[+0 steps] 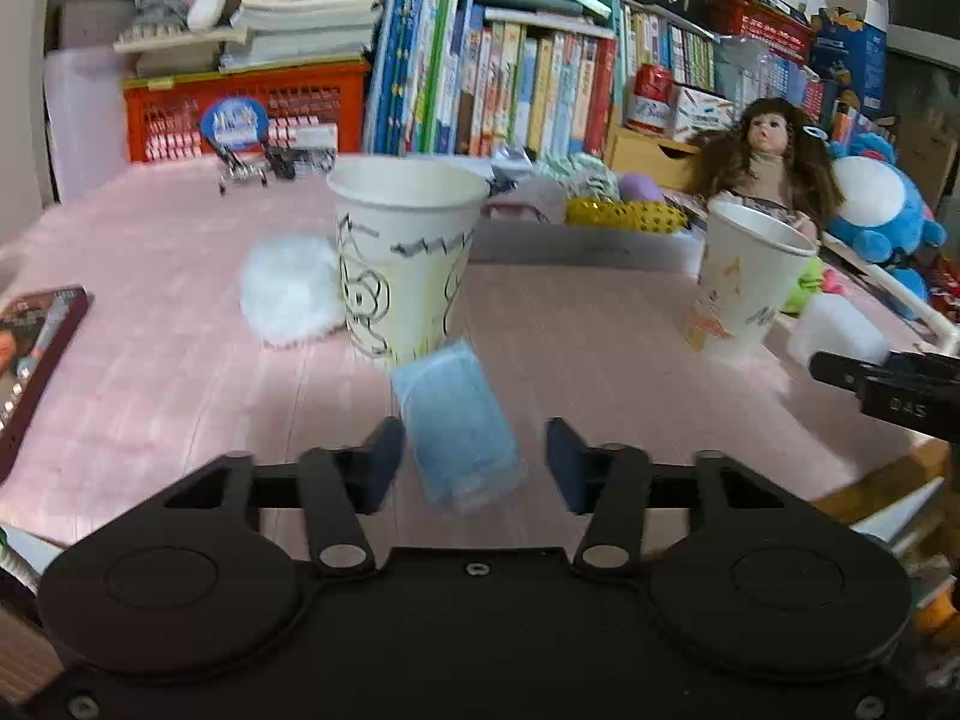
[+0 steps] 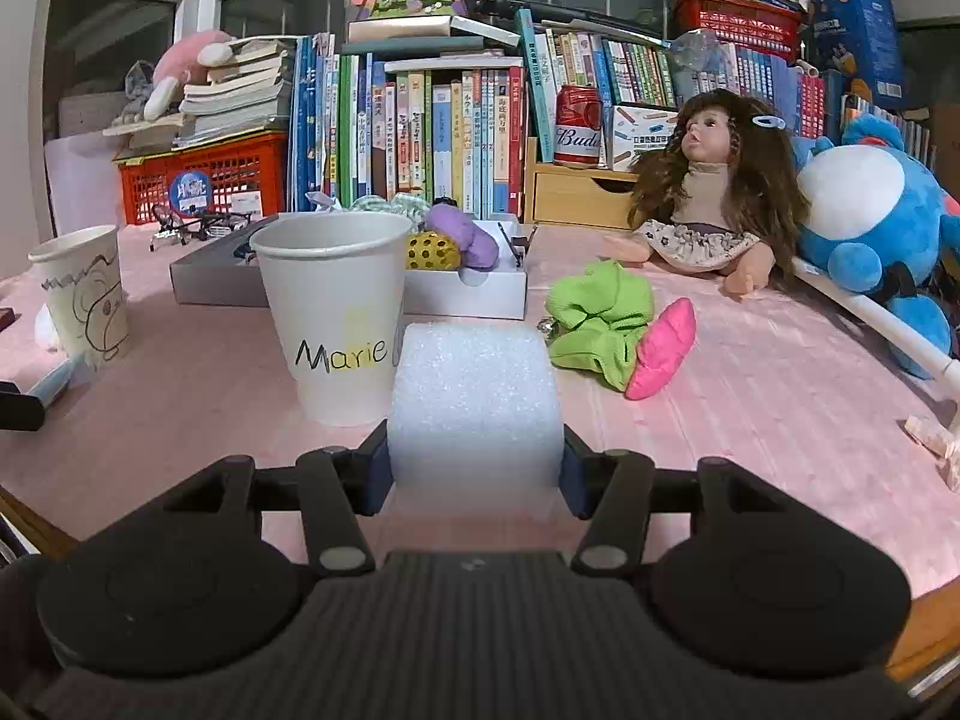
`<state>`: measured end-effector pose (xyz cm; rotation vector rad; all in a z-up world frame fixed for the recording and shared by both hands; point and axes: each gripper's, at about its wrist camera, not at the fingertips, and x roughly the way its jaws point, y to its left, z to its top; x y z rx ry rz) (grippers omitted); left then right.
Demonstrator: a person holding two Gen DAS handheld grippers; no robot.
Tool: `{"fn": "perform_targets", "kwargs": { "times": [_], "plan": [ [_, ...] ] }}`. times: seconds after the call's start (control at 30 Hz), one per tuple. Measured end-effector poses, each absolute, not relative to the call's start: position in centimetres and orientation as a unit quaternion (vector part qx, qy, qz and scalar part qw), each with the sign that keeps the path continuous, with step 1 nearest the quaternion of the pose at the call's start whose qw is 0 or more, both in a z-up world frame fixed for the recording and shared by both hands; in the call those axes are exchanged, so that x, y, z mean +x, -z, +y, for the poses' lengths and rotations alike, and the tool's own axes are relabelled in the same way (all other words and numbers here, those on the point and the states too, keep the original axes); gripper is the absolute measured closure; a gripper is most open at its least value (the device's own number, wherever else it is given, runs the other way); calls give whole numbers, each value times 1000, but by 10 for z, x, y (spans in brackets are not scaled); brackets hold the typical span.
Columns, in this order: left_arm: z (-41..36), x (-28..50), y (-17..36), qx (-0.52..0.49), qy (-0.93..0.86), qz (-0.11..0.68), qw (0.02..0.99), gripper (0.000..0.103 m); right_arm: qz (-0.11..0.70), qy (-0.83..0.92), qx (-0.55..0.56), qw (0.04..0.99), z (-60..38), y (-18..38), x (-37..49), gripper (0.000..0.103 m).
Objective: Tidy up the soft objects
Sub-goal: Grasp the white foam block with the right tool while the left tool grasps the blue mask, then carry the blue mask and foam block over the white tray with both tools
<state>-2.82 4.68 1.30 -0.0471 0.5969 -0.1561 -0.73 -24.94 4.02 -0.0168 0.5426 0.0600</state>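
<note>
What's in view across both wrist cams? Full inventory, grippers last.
paper cups: 2, white with drawings, on pink table
foam block: 1, white, between right pads
blue pack: 1, light blue, between left jaws, blurred
white fluff: 1, left of doodled cup
green cloth: 1, beside pink piece
doll: 1, brown hair, table rear
blue plush: 1, far right
books: many, back row
left gripper: open
right gripper: shut on foam block
</note>
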Motion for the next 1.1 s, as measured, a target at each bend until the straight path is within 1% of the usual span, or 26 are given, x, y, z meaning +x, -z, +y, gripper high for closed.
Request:
{"fn": "perform_targets", "kwargs": {
  "times": [0.03, 0.13, 0.2, 0.3, 0.33, 0.37, 0.4, 0.43, 0.57, 0.6, 0.63, 0.87, 1.1],
  "plan": [
    [44, -27, -12, -21, 71, 289, 955, 42, 268, -29, -6, 963, -250, -40, -7, 35],
    [41, -16, -8, -26, 52, 287, 956, 36, 267, -27, 5, 963, -252, -38, -6, 33],
    [40, -7, -3, -38, 40, 301, 952, 36, 268, -25, 9, 963, -253, -37, -6, 32],
    [39, -2, 0, -43, 28, 296, 954, 38, 268, -22, 16, 963, -253, -35, -6, 31],
    [40, -1, 0, -47, 27, 295, 954, 42, 267, -21, 21, 963, -254, -34, -6, 28],
    [41, -1, 0, -54, 28, 293, 954, 50, 265, -21, 29, 964, -255, -34, -6, 27],
    [42, 0, 0, -58, 30, 295, 953, 68, 263, -21, 38, 964, -256, -34, -6, 25],
    [41, 0, -1, -60, 31, 296, 953, 70, 262, -19, 46, 964, -257, -34, -6, 23],
    [37, -2, -3, -55, 43, 299, 952, 71, 262, -11, 61, 963, -257, -32, -3, 22],
    [35, -2, -4, -53, 49, 300, 951, 71, 263, -10, 61, 963, -256, -32, -2, 31],
    [32, -2, -6, -51, 54, 301, 951, 72, 264, -11, 60, 962, -254, -32, -2, 44],
    [12, -6, -30, -28, 105, 281, 953, 72, 247, -13, 21, 969, -241, -49, -8, 45],
    [-10, 13, -69, 10, 131, 245, 961, 72, 227, 2, 33, 973, -254, -82, 1, 45]
  ]
}}
